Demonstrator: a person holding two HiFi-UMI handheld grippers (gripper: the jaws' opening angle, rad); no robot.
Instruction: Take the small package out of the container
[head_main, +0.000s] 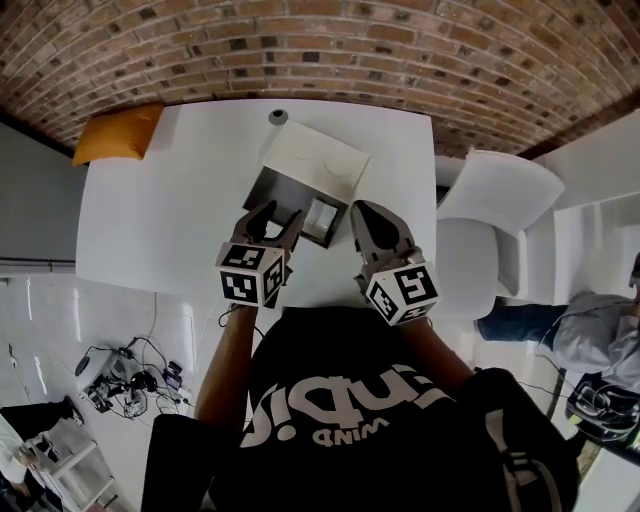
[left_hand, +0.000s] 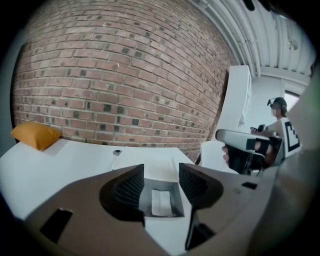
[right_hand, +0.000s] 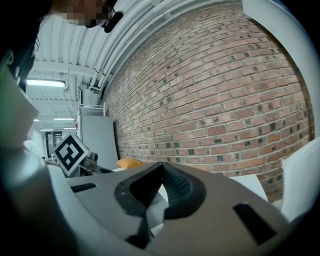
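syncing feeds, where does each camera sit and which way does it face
Head view: on the person's head, looking steeply down at table, left gripper, right gripper, forearm, shirt.
Left gripper view: on that gripper, along its open jaws at the small package in the container.
Right gripper view: on that gripper, along shut jaws toward the brick wall.
Shared: head and left gripper views both show that package.

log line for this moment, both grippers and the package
left gripper: open, aimed at container | small package: inside container, not gripped | right gripper: shut, empty
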